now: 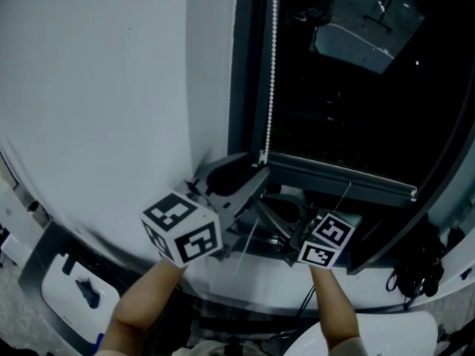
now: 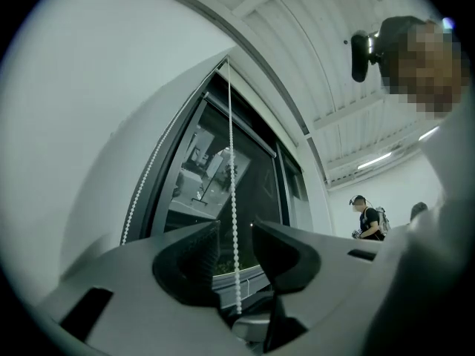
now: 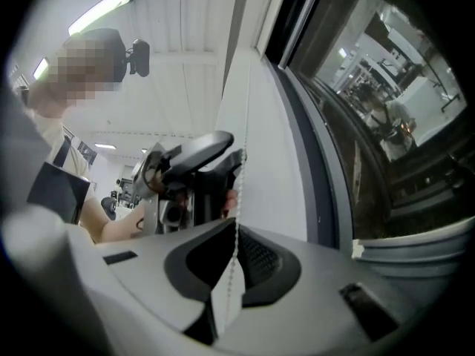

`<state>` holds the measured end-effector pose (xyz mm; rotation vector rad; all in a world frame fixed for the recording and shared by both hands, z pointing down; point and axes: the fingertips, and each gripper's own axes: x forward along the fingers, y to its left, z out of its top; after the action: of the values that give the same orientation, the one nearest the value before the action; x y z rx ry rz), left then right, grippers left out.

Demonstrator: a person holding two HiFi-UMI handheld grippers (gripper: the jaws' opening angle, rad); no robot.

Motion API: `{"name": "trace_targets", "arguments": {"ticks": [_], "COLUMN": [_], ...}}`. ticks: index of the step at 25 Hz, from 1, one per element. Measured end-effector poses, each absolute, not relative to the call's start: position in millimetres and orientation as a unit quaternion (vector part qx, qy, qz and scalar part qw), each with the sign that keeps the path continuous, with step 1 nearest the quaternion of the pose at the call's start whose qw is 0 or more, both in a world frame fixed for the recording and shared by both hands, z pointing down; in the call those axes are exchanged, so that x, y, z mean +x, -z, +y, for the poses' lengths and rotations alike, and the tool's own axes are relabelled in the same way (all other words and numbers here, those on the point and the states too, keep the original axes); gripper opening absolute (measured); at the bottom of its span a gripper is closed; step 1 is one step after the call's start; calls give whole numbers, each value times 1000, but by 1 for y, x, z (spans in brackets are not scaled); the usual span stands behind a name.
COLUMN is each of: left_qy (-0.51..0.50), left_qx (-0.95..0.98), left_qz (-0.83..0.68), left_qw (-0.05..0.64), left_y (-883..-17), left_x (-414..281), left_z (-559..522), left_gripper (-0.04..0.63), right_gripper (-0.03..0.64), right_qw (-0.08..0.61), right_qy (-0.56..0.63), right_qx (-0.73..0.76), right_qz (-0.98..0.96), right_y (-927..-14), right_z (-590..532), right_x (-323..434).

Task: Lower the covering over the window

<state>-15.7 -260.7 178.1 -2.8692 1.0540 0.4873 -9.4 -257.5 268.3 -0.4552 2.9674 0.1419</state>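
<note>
- Two bare forearms rise from the bottom edge of the head view: the left forearm [image 1: 141, 302] and the right forearm [image 1: 334, 302], each ending behind a marker cube [image 1: 182, 228].
- Held the higher of the two, the left gripper [image 2: 236, 227] points up toward the window [image 1: 356, 87]. Its jaws stand apart, and the bead chain [image 1: 272, 65] runs through the gap with space on either side.
- Lower and just to its right, the right gripper [image 3: 237, 225] tilts slightly upward, jaws pinched tight on that same chain.
- Running straight down the window's left edge, the chain hangs beside the white wall [image 1: 96, 87].
- Against the dark glass the covering cannot be made out.
</note>
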Motion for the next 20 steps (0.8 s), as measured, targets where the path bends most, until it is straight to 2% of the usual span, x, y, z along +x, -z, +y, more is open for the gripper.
{"name": "trace_targets", "arguments": {"ticks": [13, 17, 20], "left_qy": [-126, -116, -106], "left_qx": [-921, -925, -929], "left_qz": [365, 359, 353], "left_qw": [44, 44, 34], "left_y": [-172, -174, -175], "left_x": [-14, -10, -7], "left_z": [-277, -278, -278], "left_gripper": [121, 38, 31], "right_gripper": [18, 18, 18], "right_qw": [31, 24, 27], "right_qy": [-9, -15, -13], "right_qx": [-156, -157, -158], "right_qz": [987, 987, 987], "right_y": [-335, -336, -336], "right_z": [-253, -253, -255], "right_x": [-10, -12, -11]}}
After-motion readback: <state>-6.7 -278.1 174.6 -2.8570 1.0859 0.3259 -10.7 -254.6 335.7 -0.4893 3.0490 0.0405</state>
